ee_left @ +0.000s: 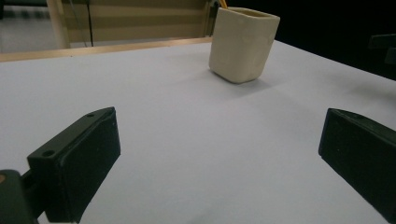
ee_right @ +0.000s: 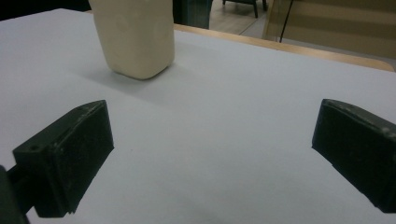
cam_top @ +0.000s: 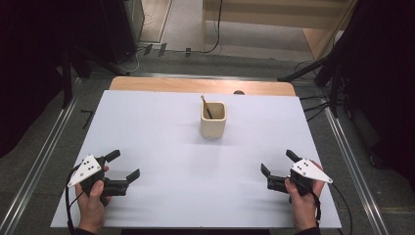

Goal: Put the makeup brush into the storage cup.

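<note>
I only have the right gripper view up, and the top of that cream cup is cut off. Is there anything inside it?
Observer: Yes. In the high view a thin brown stick stands in the cream cup, leaning toward its far left corner.
Operator: Where is my other gripper?
Observer: The left gripper sits near the table's front left, held in the person's hand, apart from the cup.
Operator: Is it open?
Observer: Yes, its jaws stand wide apart with nothing between them. The right gripper is open too, near the front right.
</note>
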`<state>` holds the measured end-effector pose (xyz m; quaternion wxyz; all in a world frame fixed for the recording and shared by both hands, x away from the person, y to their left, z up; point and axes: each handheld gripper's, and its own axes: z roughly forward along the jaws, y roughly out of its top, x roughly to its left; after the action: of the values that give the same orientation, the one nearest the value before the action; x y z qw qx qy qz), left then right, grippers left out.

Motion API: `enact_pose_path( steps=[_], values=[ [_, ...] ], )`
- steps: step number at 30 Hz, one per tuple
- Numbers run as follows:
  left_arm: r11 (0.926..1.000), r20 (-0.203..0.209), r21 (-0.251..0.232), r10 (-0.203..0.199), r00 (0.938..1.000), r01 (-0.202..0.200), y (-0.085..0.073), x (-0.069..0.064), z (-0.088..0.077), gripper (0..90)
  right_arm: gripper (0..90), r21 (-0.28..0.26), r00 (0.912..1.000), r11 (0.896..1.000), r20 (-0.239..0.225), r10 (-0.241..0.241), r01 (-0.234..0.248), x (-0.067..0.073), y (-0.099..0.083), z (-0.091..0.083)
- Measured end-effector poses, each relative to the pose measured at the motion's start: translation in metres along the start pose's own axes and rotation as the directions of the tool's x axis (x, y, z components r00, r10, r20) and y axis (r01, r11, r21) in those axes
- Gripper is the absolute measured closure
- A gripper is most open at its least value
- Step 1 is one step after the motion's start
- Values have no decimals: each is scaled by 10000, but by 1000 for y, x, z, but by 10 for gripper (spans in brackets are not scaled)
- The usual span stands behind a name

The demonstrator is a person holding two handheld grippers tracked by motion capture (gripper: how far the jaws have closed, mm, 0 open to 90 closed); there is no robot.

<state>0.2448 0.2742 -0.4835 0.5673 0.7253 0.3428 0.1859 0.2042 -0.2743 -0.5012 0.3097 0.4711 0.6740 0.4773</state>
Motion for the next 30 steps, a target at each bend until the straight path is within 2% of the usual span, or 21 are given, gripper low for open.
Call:
enact_pose_path(
  steps=[13, 17, 30],
  values=[
    [9999, -13, -1, 117, 9999, -117, 1, -2, 1, 0, 0, -80, 9997, 9997, 102, 239, -238, -11, -5, -16],
    [9999, -56, -33, 107, 9999, -107, 2, -1, 0, 0, 0, -110, 9998, 9998, 131, 137, -135, -13, -6, -20],
    [10000, -96, 14, 92, 9999, -92, 3, 0, 3, 0, 0, -5, 9998, 10000, 172, 98, -98, -16, -9, -23]
  ],
)
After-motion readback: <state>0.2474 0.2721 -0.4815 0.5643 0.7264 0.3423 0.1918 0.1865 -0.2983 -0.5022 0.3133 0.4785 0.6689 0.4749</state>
